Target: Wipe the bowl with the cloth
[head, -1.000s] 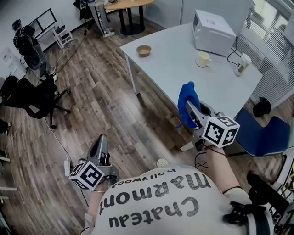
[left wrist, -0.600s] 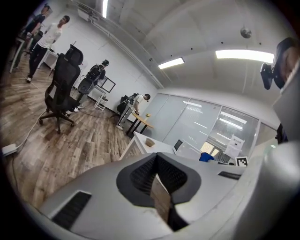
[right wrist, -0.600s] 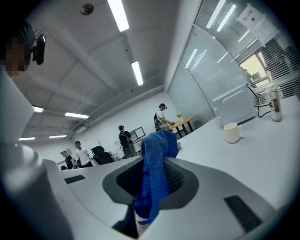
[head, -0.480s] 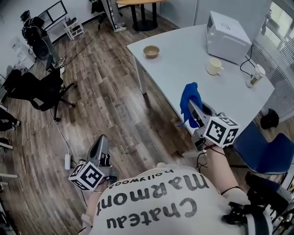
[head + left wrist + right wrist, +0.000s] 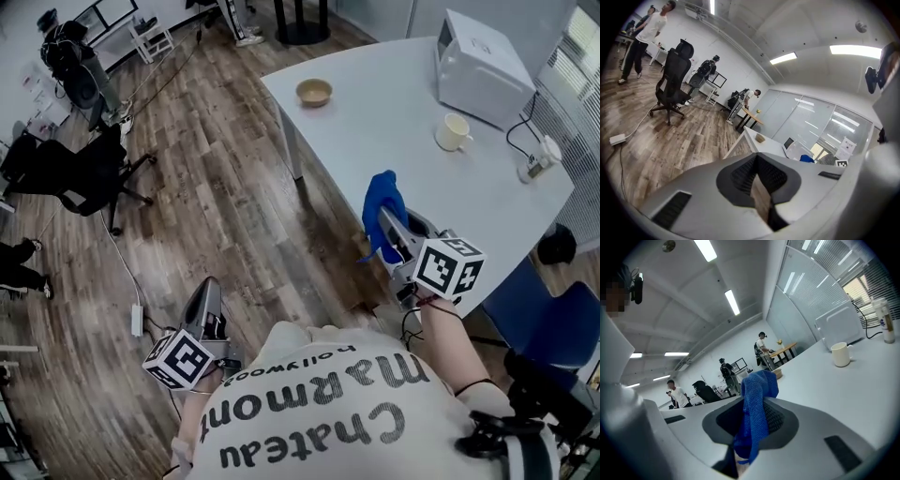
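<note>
Right tongs [image 5: 386,225], centre-right: clenched on blue cloth [image 5: 383,199], by tabletop [image 5: 394,131] edge. Left tongs [image 5: 208,292], lower left: clenched, empty, above wood floor [image 5: 216,187]. Bowl [image 5: 314,92]: upper centre, tabletop corner, well apart from cloth.

The cloth [image 5: 382,202] is bright blue with a knit weave. The bowl [image 5: 314,92] is tan, the mug [image 5: 454,132] cream, the table [image 5: 375,141] pale grey-white. My left gripper [image 5: 207,284] and right gripper [image 5: 386,223] are grey, with cubes patterned black and white. The floor [image 5: 206,216] shows brown wood grain.
</note>
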`<state>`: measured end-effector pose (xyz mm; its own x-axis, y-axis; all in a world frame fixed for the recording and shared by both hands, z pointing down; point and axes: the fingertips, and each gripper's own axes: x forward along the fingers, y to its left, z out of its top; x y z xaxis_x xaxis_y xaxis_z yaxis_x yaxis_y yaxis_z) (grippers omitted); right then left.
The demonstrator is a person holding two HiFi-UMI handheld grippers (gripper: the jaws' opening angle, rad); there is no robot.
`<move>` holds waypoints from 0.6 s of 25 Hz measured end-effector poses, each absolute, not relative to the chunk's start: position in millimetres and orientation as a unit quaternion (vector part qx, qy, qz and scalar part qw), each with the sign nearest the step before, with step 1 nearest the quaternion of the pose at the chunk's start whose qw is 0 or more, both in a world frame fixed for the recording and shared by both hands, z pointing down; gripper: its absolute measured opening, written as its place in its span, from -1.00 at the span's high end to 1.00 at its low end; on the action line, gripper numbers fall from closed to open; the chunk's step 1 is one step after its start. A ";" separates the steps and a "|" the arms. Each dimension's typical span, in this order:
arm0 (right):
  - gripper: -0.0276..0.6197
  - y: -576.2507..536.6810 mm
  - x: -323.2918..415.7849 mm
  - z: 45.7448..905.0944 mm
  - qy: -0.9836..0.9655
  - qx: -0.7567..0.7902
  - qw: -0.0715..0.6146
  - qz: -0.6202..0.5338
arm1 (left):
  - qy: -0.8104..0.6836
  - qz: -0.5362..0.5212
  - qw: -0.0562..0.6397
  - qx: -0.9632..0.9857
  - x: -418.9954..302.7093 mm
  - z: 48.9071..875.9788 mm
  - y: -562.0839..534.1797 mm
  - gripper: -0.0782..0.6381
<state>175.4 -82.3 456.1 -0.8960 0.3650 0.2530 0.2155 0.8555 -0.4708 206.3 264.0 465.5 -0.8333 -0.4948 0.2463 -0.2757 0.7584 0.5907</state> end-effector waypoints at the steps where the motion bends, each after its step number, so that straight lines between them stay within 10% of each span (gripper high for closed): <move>1: 0.71 -83.4 172.5 461.0 -0.947 -0.148 0.175 0.224 | -0.916 -0.278 0.202 0.210 203.4 466.8 264.2 0.78; 15: 0.71 -122.5 109.0 470.1 -0.936 -0.012 0.175 0.306 | -0.885 -0.250 0.239 0.311 56.1 463.1 232.5 0.78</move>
